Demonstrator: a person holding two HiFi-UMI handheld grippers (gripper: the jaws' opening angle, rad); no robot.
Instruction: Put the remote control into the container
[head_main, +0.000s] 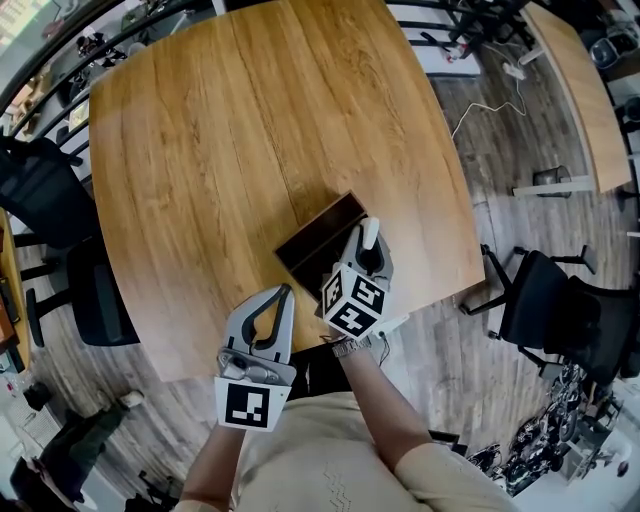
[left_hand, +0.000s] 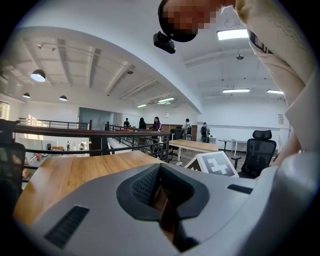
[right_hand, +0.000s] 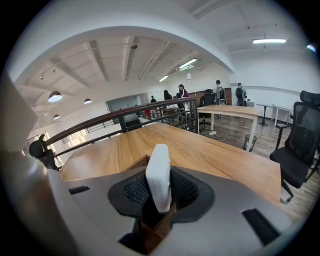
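At the table's near edge: remote held over container.
The right gripper clamps the white remote control, long axis along the jaws, with the dark container directly below. The left gripper waits beside, closed and empty.

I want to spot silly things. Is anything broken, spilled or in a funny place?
Nothing is spilled or broken. Only the remote looks funny: it sticks straight up, pinched in the right gripper, just over the container by the edge of the table.
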